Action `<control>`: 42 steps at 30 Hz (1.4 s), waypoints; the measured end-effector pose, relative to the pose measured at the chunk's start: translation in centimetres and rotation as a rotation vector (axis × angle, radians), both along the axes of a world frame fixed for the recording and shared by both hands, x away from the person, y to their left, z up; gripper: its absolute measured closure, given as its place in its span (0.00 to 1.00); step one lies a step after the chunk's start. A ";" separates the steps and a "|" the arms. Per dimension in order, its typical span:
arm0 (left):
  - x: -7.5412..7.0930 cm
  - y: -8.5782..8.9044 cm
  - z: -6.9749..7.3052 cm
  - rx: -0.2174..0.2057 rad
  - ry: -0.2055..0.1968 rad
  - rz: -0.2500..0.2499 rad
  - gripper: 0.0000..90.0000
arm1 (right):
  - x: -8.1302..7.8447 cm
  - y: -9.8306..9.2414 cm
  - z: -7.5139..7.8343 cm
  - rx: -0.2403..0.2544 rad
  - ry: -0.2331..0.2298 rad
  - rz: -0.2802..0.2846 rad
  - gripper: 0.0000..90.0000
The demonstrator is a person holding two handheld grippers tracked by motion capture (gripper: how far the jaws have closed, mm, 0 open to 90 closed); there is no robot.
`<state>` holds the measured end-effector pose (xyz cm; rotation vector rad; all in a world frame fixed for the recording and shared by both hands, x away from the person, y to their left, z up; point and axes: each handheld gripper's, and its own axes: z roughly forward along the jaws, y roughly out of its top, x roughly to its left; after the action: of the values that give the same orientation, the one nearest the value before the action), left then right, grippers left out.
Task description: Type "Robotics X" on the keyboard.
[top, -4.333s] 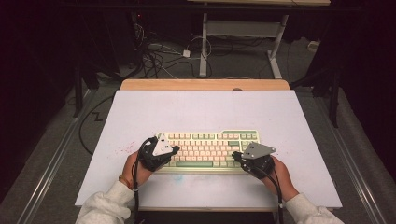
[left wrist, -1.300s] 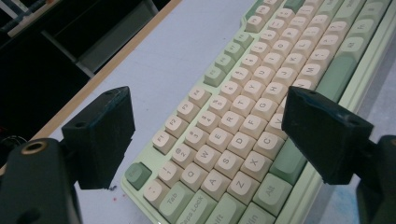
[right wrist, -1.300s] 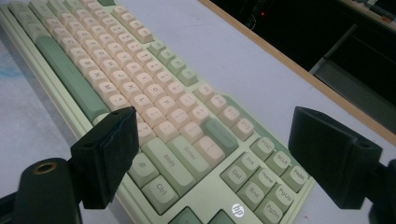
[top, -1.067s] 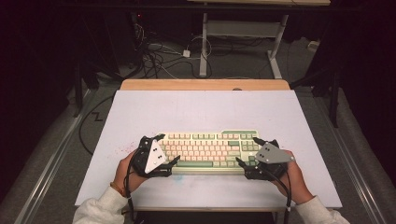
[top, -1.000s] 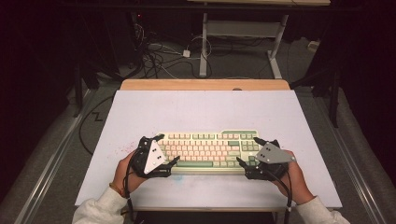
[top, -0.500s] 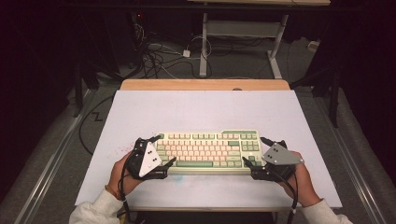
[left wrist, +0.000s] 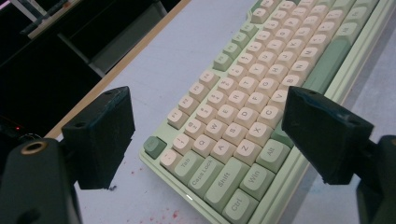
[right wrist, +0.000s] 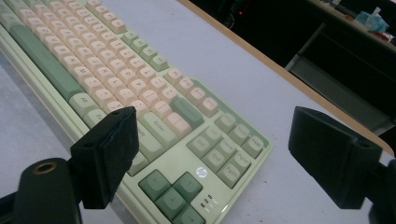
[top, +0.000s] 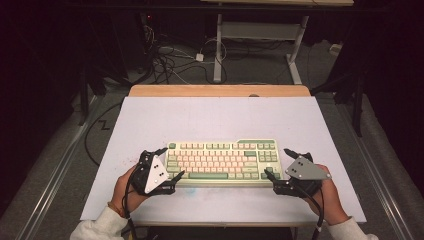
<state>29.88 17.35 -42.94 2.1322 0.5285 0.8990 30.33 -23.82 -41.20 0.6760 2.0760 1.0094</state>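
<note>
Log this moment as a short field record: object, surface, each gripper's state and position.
object: green and cream keyboard, lying flat
surface: white table top
left gripper: open, jaws straddling the keyboard's left end
right gripper: open, jaws straddling the keyboard's right end near the arrow keys
grip: neither closed on the keyboard

There was one keyboard (top: 222,161) on one bench (top: 210,115). Two hand-held grippers were present: one left hand-held gripper (top: 171,161) and one right hand-held gripper (top: 278,163), each with two black jaws. Two hands held them, one left hand (top: 126,188) and one right hand (top: 329,194).
</note>
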 end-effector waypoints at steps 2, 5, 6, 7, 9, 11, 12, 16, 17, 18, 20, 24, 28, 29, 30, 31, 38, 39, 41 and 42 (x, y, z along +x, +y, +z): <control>-0.1 0.2 -0.1 -0.002 0.000 0.001 0.18 | -0.1 -0.2 0.0 0.001 -0.001 -0.001 0.19; -0.2 0.4 -0.2 -0.003 0.003 0.008 0.18 | -0.2 -0.5 0.0 0.000 -0.004 -0.001 0.19; -0.2 0.5 -0.2 0.001 0.003 0.009 0.18 | -0.3 -0.6 0.0 0.001 -0.006 -0.004 0.19; -0.3 0.6 -0.3 0.001 0.004 0.011 0.18 | -0.3 -0.7 0.0 0.002 -0.006 -0.004 0.19; -0.3 0.7 -0.3 0.003 0.005 0.014 0.18 | -0.4 -0.8 0.0 0.002 -0.010 -0.007 0.19; -0.3 0.9 -0.4 0.004 0.001 0.018 0.18 | -0.5 -1.0 0.0 0.003 -0.010 -0.006 0.19; -0.4 1.0 -0.4 0.007 0.002 0.020 0.18 | -0.5 -1.1 0.0 0.003 -0.009 -0.011 0.19; -0.6 1.3 -0.6 0.003 0.003 0.023 0.18 | -0.6 -1.4 -0.1 0.000 -0.010 -0.014 0.19; -0.6 1.4 -0.6 0.005 0.004 0.024 0.18 | -0.7 -1.5 -0.2 0.002 -0.007 -0.018 0.19; -0.6 1.5 -0.7 0.004 0.005 0.027 0.18 | -0.7 -1.6 -0.2 0.000 -0.009 -0.019 0.19; -0.7 1.7 -0.9 0.005 0.013 0.027 0.18 | -0.7 -1.8 -0.3 -0.006 -0.009 -0.019 0.19; -0.7 2.0 -1.3 0.012 0.021 0.039 0.18 | -0.8 -2.2 -0.6 -0.009 -0.004 -0.029 0.19; -0.7 2.4 -1.7 0.012 0.030 0.042 0.18 | -0.9 -2.8 -0.9 -0.006 0.002 -0.039 0.19; -0.7 2.5 -1.7 0.015 0.032 0.044 0.18 | -0.9 -3.0 -1.0 -0.004 0.003 -0.043 0.19; -0.7 2.6 -1.9 0.013 0.034 0.047 0.18 | -0.9 -3.2 -1.0 0.001 0.007 -0.047 0.19; -0.7 2.7 -2.0 0.013 0.038 0.047 0.18 | -0.9 -3.4 -1.1 0.003 0.010 -0.049 0.19; -0.7 3.4 -2.7 0.016 0.059 0.053 0.18 | -1.2 -4.5 -2.1 0.024 0.020 -0.052 0.19; -0.8 3.5 -2.9 0.018 0.062 0.054 0.18 | -1.2 -4.7 -2.4 0.024 0.020 -0.056 0.19; -0.8 3.7 -3.3 0.022 0.072 0.059 0.18 | -1.2 -4.9 -2.7 0.026 0.025 -0.065 0.19; -0.8 3.9 -3.5 0.025 0.078 0.062 0.18 | -1.3 -5.1 -2.9 0.031 0.030 -0.071 0.19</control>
<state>29.05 21.20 -46.42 2.1917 0.6285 0.8627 29.05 -28.88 -44.11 0.7797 2.0508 0.9981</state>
